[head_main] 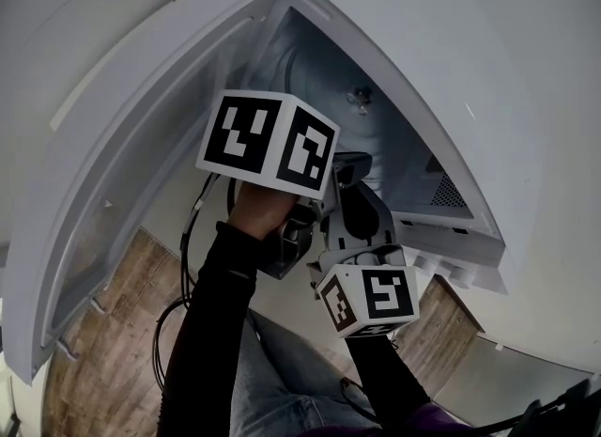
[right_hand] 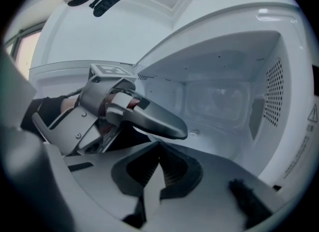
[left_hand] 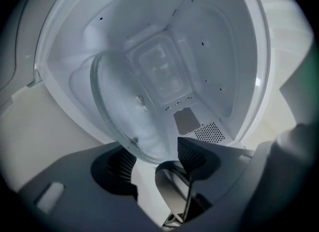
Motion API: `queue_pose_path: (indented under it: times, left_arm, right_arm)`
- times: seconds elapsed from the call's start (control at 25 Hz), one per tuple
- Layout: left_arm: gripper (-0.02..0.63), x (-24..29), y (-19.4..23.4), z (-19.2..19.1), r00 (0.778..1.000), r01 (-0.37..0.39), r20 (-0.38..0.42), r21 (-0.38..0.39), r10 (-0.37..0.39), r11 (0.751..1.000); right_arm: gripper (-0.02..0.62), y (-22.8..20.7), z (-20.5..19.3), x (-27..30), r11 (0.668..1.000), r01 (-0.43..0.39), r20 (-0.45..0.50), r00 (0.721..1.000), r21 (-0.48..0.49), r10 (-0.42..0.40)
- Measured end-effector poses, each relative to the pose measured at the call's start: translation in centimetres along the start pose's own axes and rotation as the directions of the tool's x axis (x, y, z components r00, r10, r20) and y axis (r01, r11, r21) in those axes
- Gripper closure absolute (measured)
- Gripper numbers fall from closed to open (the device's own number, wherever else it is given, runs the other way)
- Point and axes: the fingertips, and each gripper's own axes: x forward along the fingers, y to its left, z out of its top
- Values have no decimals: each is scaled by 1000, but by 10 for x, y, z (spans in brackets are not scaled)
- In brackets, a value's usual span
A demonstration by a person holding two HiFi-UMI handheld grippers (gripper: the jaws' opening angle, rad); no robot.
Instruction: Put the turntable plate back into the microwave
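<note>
The clear glass turntable plate (left_hand: 124, 111) is inside the white microwave (left_hand: 159, 71), against its floor, which stands at the left of the rolled left gripper view. My left gripper (left_hand: 157, 157) is open at the cavity's mouth. The plate's near rim lies between its pads without either pad pressing on it. My right gripper (right_hand: 159, 160) is just below and beside it, shut, with nothing visible between its pads. The left gripper's grey finger (right_hand: 164, 126) reaches over the right gripper towards the cavity (right_hand: 224, 96). In the head view both marker cubes hide the jaws.
The microwave door (head_main: 141, 144) hangs open at the left. A perforated vent (right_hand: 274, 91) lines the cavity's right wall. Wood flooring (head_main: 103, 351) and black cables (head_main: 188, 238) lie below, and the person's legs are close under the grippers.
</note>
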Motion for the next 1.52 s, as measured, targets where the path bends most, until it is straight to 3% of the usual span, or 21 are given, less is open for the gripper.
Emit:
queue_pose_path:
  times: [0.2, 0.44, 0.6, 0.84, 1.08, 1.2, 1.24, 1.28, 1.4, 1.52]
  left_arm:
    - [336, -3, 4, -9, 999, -36, -20, 12, 37, 999]
    - [339, -3, 5, -12, 998, -32, -55, -10, 31, 999]
    - [337, 0, 5, -23, 995, -26, -91, -2, 26, 1000]
    - [346, -1, 2, -27, 998, 22, -56, -35, -24, 999]
    - [379, -14, 0, -28, 999, 22, 43, -6, -22, 1000]
    - [451, -25, -2, -26, 995, -10, 102, 29, 7, 1000]
    - [512, -30, -1, -26, 992, -45, 122, 56, 38, 997]
    - [593, -35, 1, -26, 987, -81, 146, 85, 68, 993]
    - [600, -47, -7, -25, 970, -74, 238, 123, 43, 990]
    - [601, -61, -18, -17, 929, -71, 369, 137, 16, 988]
  right_arm:
    - [586, -5, -6, 2, 999, 15, -14, 1000, 41, -15]
    - [586, -11, -10, 4, 999, 34, -25, 999, 32, -33]
    - [586, -23, -20, 10, 995, 53, -68, 997, 90, -47]
    - [586, -30, -23, 9, 995, 71, -79, 995, 73, -65]
    - [584, -30, -24, 8, 996, 70, -91, 994, 58, -65]
    - [584, -33, -23, 7, 994, 77, -94, 993, 75, -70]
    - [584, -34, -21, 7, 994, 80, -89, 993, 77, -73]
    - [584, -34, -18, 6, 994, 81, -82, 994, 77, -74]
    - [584, -33, -10, 1, 994, 74, -66, 995, 84, -68]
    - [584, -28, -2, -8, 994, 50, -53, 998, 99, -44]
